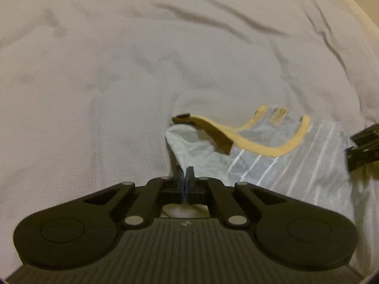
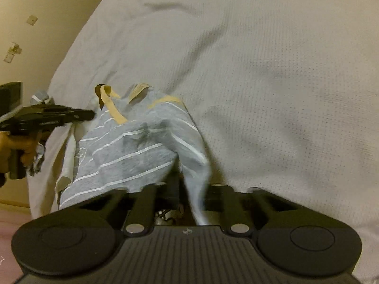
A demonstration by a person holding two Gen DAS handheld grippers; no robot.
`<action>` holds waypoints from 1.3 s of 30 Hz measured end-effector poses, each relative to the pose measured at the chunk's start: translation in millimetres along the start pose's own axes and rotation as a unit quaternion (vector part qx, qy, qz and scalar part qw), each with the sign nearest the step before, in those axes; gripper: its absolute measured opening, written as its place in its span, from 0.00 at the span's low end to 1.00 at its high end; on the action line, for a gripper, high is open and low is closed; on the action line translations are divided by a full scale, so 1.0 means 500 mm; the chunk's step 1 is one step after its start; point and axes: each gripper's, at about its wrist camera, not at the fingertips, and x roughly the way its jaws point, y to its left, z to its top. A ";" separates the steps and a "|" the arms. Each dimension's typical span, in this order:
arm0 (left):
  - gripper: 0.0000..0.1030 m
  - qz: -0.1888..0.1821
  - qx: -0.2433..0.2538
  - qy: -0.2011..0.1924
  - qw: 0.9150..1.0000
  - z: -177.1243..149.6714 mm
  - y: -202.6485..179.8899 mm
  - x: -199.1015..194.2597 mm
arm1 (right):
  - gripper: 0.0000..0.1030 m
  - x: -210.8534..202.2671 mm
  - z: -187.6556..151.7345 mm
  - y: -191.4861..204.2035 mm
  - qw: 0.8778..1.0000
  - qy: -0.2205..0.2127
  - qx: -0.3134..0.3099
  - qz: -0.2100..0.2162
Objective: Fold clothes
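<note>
1. A grey top with thin white stripes [image 1: 279, 165] and a mustard-yellow neck trim [image 1: 260, 148] lies partly lifted on a pale, textured bedspread [image 1: 118, 71], toward the near right of the left wrist view.
2. The left gripper [image 1: 186, 172] has its jaws clenched together on a fold of the grey fabric at the garment's left edge, the cloth rising from the bed into the fingers.
3. A loose end of the yellow trim curls up and away from the neckline, just beyond that pinched fold.
4. In the right wrist view, the right gripper [image 2: 189, 189] grasps another bunch of the same top [image 2: 132, 151]; the fabric drapes over and between its fingers, hiding the tips.
5. The striped body of the top sags between the two grips, with the neckline on the far side.
6. The left gripper shows at the left edge of the right wrist view, held by a hand [image 2: 14, 149], beside the edge of the bedspread [image 2: 260, 82].
7. A beige wall [image 2: 35, 47] stands to the far left.
</note>
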 end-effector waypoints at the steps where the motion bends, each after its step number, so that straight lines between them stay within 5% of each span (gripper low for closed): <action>1: 0.00 -0.001 0.003 -0.018 1.000 0.001 -0.004 -0.027 | 0.08 -0.032 -0.004 0.013 1.000 -0.013 -0.016 -0.014; 4: 0.00 -0.010 0.022 -0.081 0.996 0.017 -0.030 -0.131 | 0.07 -0.145 -0.022 0.071 0.991 -0.063 -0.084 -0.079; 6: 0.00 -0.013 0.040 -0.117 0.992 0.038 -0.054 -0.200 | 0.07 -0.226 -0.043 0.118 0.973 -0.103 -0.147 -0.144; 11: 0.00 -0.034 0.085 -0.189 0.978 0.123 -0.114 -0.309 | 0.04 -0.405 -0.089 0.216 0.886 -0.215 -0.262 -0.316; 13: 0.00 -0.027 0.098 -0.204 0.974 0.181 -0.136 -0.298 | 0.29 -0.397 -0.067 0.189 0.873 -0.225 -0.264 -0.344; 14: 0.04 -0.018 0.094 -0.202 0.975 0.210 -0.140 -0.279 | 0.59 -0.391 -0.055 0.174 0.866 -0.229 -0.265 -0.356; 16: 0.36 -0.004 0.075 -0.187 0.980 0.256 -0.142 -0.231 | 0.61 -0.380 -0.032 0.143 0.853 -0.236 -0.265 -0.382; 17: 0.43 0.000 0.061 -0.174 0.983 0.270 -0.142 -0.206 | 0.58 -0.368 -0.020 0.124 0.862 -0.221 -0.255 -0.377; 20: 0.43 0.005 0.030 -0.141 0.990 0.269 -0.143 -0.150 | 0.58 -0.350 -0.029 0.083 0.888 -0.203 -0.208 -0.357; 27: 0.48 0.004 0.022 -0.031 0.999 0.093 -0.154 -0.027 | 0.59 -0.320 -0.155 -0.023 0.934 -0.137 -0.085 -0.320; 35: 0.61 0.013 0.135 -0.026 0.990 0.079 -0.253 0.103 | 0.60 -0.287 -0.152 -0.113 0.944 -0.122 0.019 -0.307; 37: 0.60 0.043 0.185 -0.030 0.981 0.079 -0.281 0.132 | 0.60 -0.282 -0.136 -0.119 0.944 -0.122 0.009 -0.305; 39: 0.28 0.061 0.203 -0.034 0.977 0.084 -0.283 0.137 | 0.60 -0.271 -0.120 -0.121 0.946 -0.121 0.000 -0.300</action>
